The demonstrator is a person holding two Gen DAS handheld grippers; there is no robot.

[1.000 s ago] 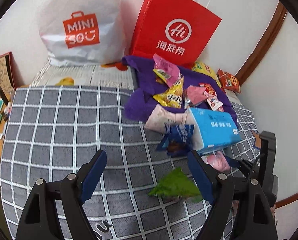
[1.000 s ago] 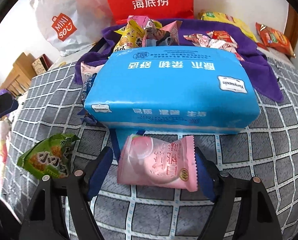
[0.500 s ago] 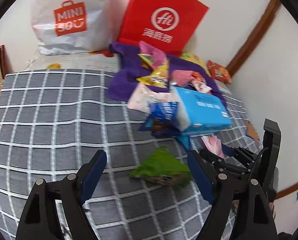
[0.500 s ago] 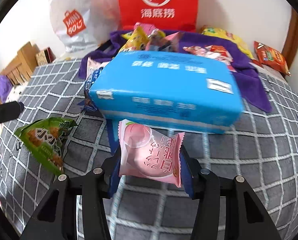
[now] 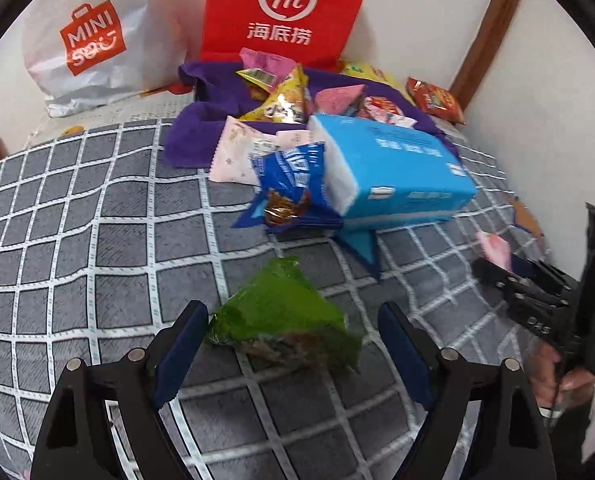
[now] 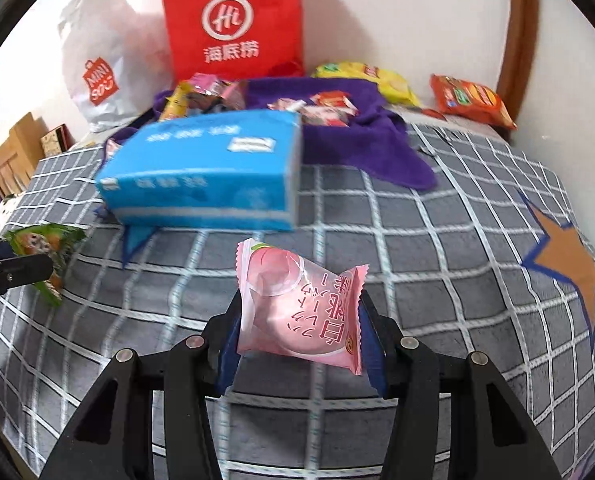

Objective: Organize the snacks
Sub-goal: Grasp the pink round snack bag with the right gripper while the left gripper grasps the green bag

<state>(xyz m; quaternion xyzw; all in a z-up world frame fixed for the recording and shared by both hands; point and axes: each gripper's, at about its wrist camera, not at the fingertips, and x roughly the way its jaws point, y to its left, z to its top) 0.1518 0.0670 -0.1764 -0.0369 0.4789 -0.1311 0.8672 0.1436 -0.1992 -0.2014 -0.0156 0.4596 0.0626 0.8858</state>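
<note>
Since the earlier frame our right gripper (image 6: 299, 334) has closed on the pink packet (image 6: 297, 306) and now pinches it above the blanket; our left gripper (image 5: 293, 354), spread wide, straddles the green packet (image 5: 285, 320), light, crinkly, best taken across its middle

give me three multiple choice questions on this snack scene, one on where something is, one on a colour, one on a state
1. Where is the green snack packet?
A. between the open fingers of the left hand-held gripper
B. on the purple cloth
C. inside the red bag

2. What colour is the tissue pack?
A. yellow
B. blue
C. white

3. What state is the pink snack packet in?
A. lying loose on the blanket
B. torn open
C. clamped in the right hand-held gripper

Answers: 1 A, it lies on the checked blanket between spread fingers. 2 B, its wrapper is blue. 3 C, both pads press its sides.
</note>
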